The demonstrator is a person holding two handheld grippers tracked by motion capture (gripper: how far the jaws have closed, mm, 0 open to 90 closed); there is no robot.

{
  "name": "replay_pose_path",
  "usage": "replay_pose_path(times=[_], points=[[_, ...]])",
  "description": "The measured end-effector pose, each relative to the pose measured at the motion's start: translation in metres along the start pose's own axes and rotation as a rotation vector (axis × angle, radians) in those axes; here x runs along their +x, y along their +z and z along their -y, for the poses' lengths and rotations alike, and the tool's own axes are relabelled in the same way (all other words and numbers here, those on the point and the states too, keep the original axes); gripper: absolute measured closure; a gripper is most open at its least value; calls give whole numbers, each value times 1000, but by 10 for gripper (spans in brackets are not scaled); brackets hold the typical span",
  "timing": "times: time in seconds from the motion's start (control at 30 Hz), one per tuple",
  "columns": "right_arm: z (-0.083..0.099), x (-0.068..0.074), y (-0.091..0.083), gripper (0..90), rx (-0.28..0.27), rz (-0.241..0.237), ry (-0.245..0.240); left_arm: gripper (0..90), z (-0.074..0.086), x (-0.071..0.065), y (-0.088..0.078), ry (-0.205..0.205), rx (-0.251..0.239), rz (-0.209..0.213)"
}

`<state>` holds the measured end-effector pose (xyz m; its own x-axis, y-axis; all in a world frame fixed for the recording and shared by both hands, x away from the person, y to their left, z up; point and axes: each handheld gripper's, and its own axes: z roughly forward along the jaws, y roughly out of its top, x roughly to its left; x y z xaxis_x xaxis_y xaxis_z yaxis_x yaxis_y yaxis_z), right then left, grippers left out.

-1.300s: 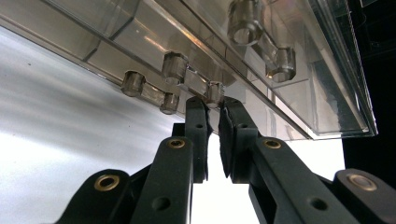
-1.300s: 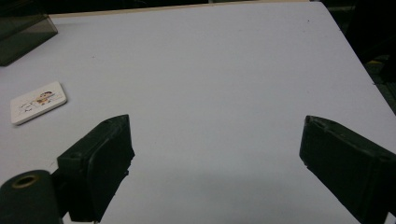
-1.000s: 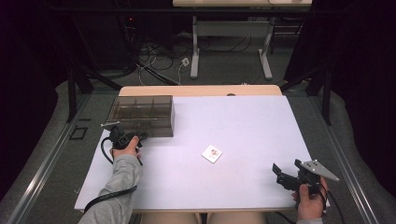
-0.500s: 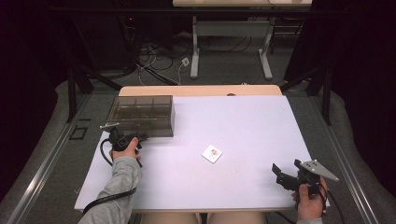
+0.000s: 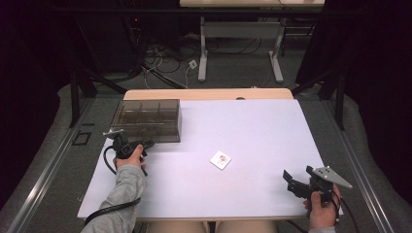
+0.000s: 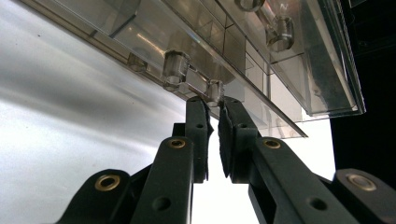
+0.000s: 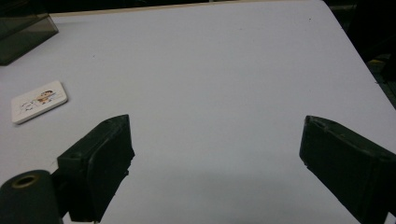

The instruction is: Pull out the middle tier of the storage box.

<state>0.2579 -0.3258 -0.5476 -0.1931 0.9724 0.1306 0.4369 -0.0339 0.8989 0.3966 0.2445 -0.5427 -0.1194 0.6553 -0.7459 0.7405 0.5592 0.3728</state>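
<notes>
- The left gripper (image 5: 148,142) is pressing its nearly closed jaws against the front edge of the clear compartment box (image 5: 148,119), pinching a small clasp (image 6: 214,92) there.
- The box is sitting at the table's (image 5: 252,126) far left.
- The right gripper (image 5: 289,182) is hovering wide open, holding nothing, near a small picture card (image 5: 220,159).

The box (image 5: 148,120) is smoky, see-through plastic, brownish-grey, and its clear edge sits at the tips of the black fingers (image 6: 198,135) of the left gripper (image 5: 127,147). The right gripper (image 5: 299,187) is black with a grey plate on top. Off its left finger (image 7: 95,170) lies a white card (image 7: 39,101) with a small coloured picture. The table (image 5: 252,131) is plain white, and the sleeve (image 5: 124,191) is grey.
</notes>
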Motion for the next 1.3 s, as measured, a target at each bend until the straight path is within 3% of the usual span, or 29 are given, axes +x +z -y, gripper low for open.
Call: replay_pose_path(times=[1.3], points=[[0, 0, 0, 91, -1, -1, -2, 827, 12, 5, -12, -2, 24, 29]])
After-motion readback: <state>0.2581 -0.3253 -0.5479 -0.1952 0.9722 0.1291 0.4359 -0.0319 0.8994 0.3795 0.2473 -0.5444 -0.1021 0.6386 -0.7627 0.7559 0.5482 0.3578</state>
